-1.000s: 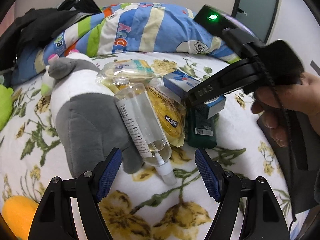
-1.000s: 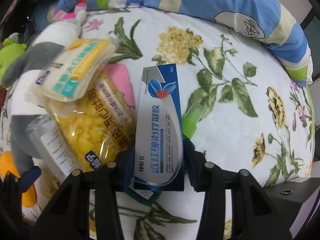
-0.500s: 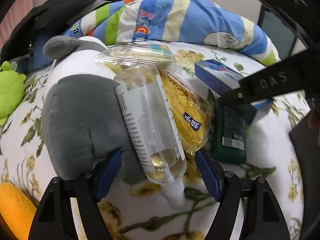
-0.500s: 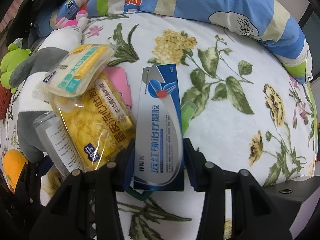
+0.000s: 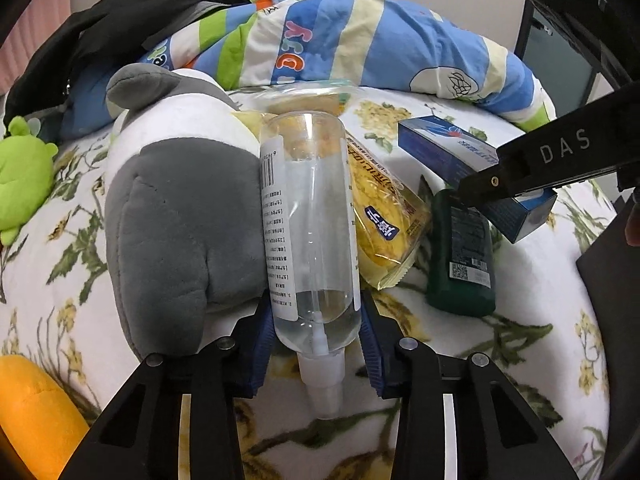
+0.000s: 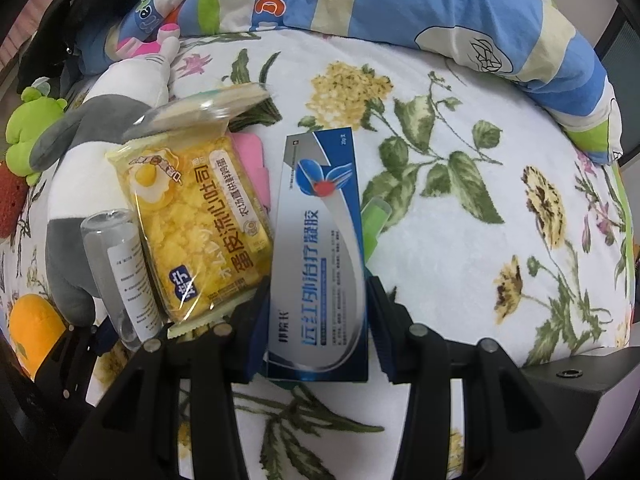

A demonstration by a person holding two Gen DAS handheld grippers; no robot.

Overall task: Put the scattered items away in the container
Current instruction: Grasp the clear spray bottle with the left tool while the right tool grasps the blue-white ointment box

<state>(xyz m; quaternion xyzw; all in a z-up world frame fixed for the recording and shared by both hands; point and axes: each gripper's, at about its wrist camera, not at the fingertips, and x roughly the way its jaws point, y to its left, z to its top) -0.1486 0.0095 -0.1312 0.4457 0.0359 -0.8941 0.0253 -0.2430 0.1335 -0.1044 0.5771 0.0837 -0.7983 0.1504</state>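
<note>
Bottle (image 5: 310,224) of clear spray liquid, lying on the bed against the grey plush toy (image 5: 180,220), is now sitting between the left gripper (image 5: 318,354) fingers, which have closed in and are clamping its neck end. The right gripper (image 6: 318,320) is still gripping the blue medicine box (image 6: 320,256), so both items are looking ready to lift; no container is showing.

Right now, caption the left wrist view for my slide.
Left tool shut on clear plastic spray bottle, beside grey-and-white plush toy on floral bedsheet.

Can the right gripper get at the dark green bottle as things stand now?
Probably not. The right gripper is already shut on the blue box, and that box lies over the dark green bottle, covering its top. The box must go first.
</note>
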